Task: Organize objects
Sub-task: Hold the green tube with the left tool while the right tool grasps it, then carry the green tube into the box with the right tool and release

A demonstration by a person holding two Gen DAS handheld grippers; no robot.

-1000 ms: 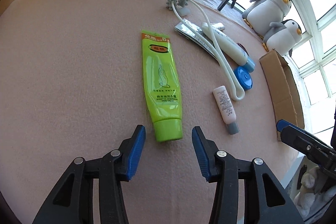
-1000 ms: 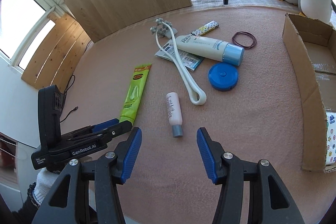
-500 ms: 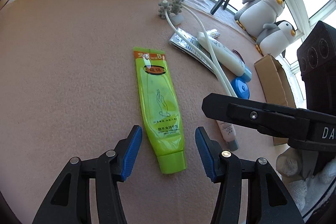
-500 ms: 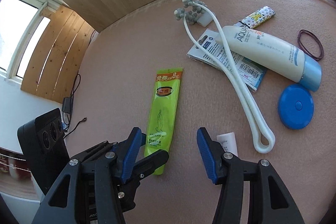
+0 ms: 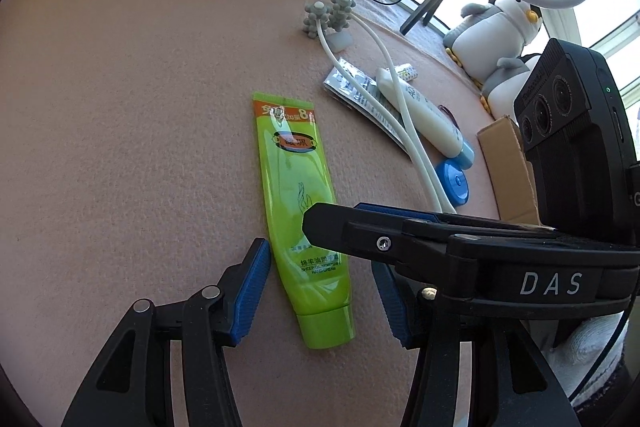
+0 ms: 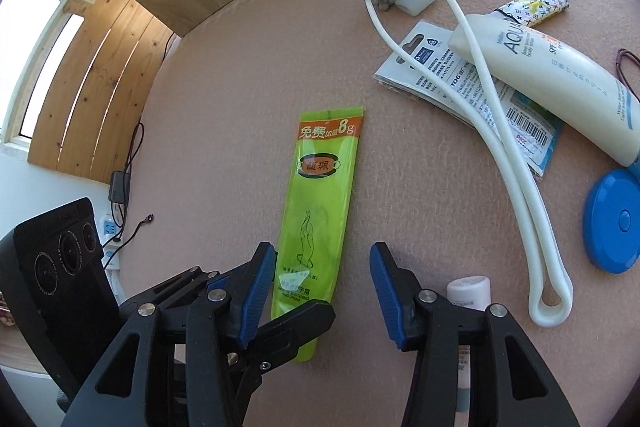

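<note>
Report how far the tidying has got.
Done: nothing visibly finished; the cardboard box shows no contents here. In hand: both open grippers, left gripper and right gripper, straddle the green tube. Left: the white massager, lotion bottle and blue disc.

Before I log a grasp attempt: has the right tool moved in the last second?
Yes. The right tool has swung left, from the small pink tube to straddle the green tube.

A flat green plastic hand-cream tube (image 6: pixel 320 211) is laid lengthwise on the pink felt tabletop (image 6: pixel 224 99), straddled by both spread grippers. To its right, a white looped massager (image 6: pixel 492 131) is draped over a printed card packet (image 6: pixel 460 83) and a cream lotion bottle (image 6: pixel 560 83); a blue round disc (image 6: pixel 612 223) is placed nearer, beside the loop.
</note>
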